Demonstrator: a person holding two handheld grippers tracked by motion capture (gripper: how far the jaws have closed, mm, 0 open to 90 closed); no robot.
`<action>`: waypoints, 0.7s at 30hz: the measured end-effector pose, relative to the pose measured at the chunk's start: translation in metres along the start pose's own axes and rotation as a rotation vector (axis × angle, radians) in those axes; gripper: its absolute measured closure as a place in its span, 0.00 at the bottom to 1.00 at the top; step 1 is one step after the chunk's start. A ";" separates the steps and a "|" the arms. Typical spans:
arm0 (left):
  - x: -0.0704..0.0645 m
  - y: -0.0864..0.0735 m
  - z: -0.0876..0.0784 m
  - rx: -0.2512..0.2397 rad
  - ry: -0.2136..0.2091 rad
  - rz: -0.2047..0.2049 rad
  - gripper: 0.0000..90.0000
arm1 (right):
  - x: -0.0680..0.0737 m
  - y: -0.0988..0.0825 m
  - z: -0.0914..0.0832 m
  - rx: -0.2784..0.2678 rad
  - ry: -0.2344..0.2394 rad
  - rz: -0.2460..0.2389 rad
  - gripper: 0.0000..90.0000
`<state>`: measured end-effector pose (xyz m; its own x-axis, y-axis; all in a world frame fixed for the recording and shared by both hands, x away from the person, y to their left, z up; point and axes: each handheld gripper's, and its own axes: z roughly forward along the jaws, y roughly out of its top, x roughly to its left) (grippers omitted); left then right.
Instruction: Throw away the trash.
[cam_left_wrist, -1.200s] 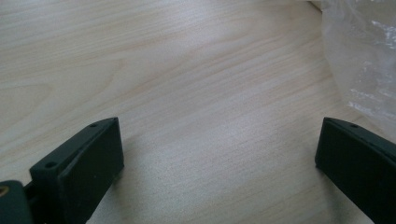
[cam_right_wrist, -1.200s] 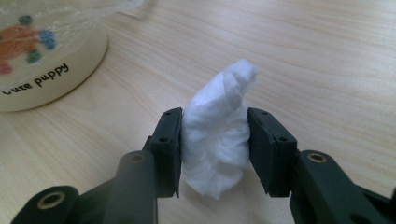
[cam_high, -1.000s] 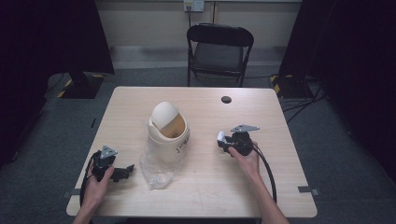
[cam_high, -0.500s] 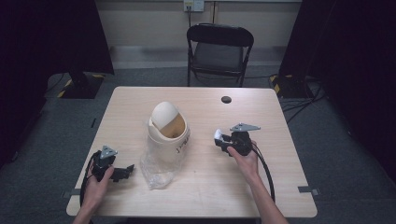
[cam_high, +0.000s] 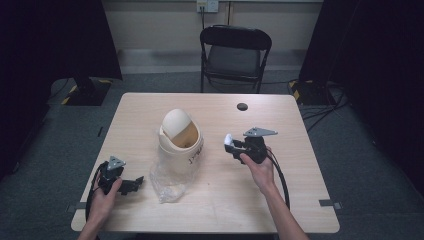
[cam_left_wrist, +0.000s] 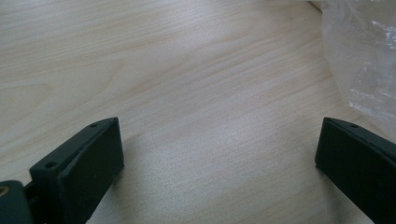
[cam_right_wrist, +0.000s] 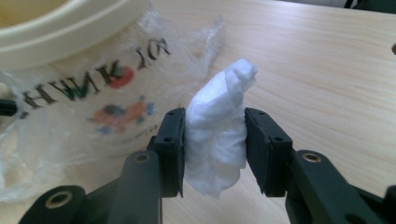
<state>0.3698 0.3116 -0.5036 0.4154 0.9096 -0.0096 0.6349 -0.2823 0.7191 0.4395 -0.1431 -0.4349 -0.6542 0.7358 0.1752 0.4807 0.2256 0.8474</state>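
Right hand-held gripper (cam_right_wrist: 215, 144): clamped on a crumpled white tissue (cam_right_wrist: 217, 135) (beside the cream bin (cam_high: 181, 142))
Left hand-held gripper (cam_left_wrist: 219, 158): jaws wide apart over the surface (cam_left_wrist: 196, 84)

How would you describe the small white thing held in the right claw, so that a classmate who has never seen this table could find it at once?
Start at the wooden table and find the cream swing-lid bin standing in a clear plastic bag near its middle. Right of the bin, the right claw is shut on a crumpled white tissue wad. It is the only soft, pure white thing there.
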 end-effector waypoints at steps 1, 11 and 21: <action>0.000 0.000 0.000 0.000 0.000 0.000 0.00 | 0.002 0.002 -0.001 -0.006 0.009 -0.003 0.67; 0.000 0.000 0.000 0.000 0.000 0.000 0.00 | 0.019 0.019 -0.004 -0.044 0.039 -0.031 0.68; 0.000 0.000 0.000 0.000 -0.001 0.001 0.00 | 0.032 0.037 -0.003 -0.070 0.086 -0.056 0.68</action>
<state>0.3698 0.3117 -0.5036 0.4162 0.9092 -0.0097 0.6347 -0.2829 0.7191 0.4338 -0.1132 -0.3965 -0.7279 0.6653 0.1662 0.4020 0.2177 0.8894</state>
